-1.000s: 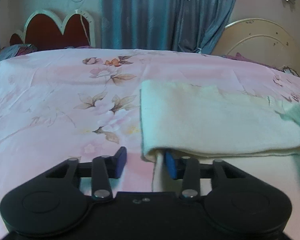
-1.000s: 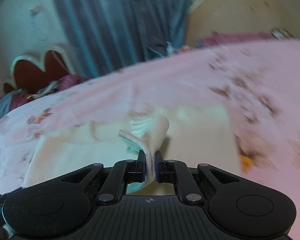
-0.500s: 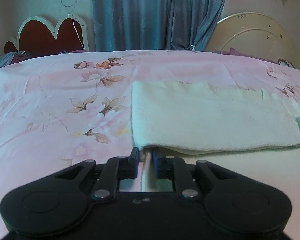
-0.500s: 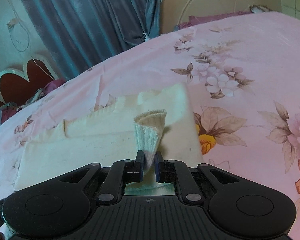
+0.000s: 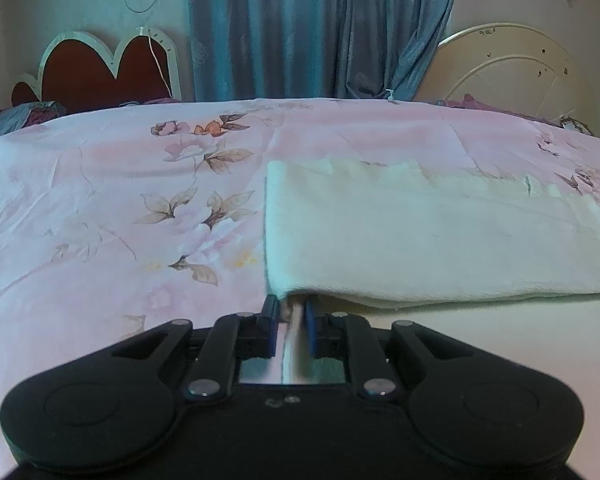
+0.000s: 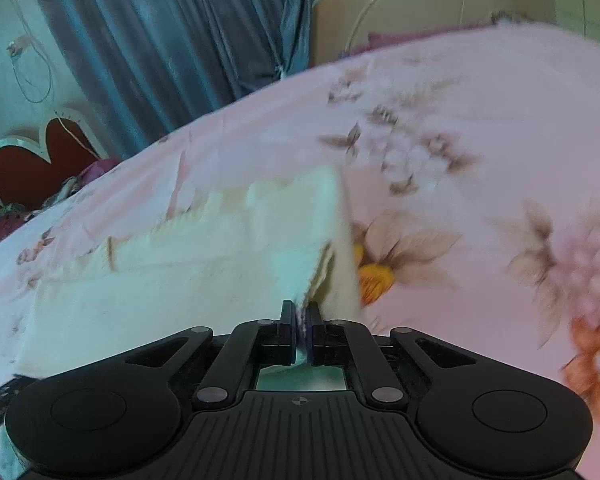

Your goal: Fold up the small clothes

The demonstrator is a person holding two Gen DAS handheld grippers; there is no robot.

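The left gripper (image 5: 291, 312), wide a second ago, now clamps the cream garment's (image 5: 440, 236) near edge; the right gripper (image 6: 299, 322) pinches its opposite end. The garment lies mid-bed on the pink floral sheet (image 5: 100, 216), ready for the next fold.

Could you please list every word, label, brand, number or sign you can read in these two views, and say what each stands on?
None: no readable text shows in either view.
The right gripper body carries only a small crosshair mark, no letters.
The left gripper body shows a small embossed mark, too small to read.
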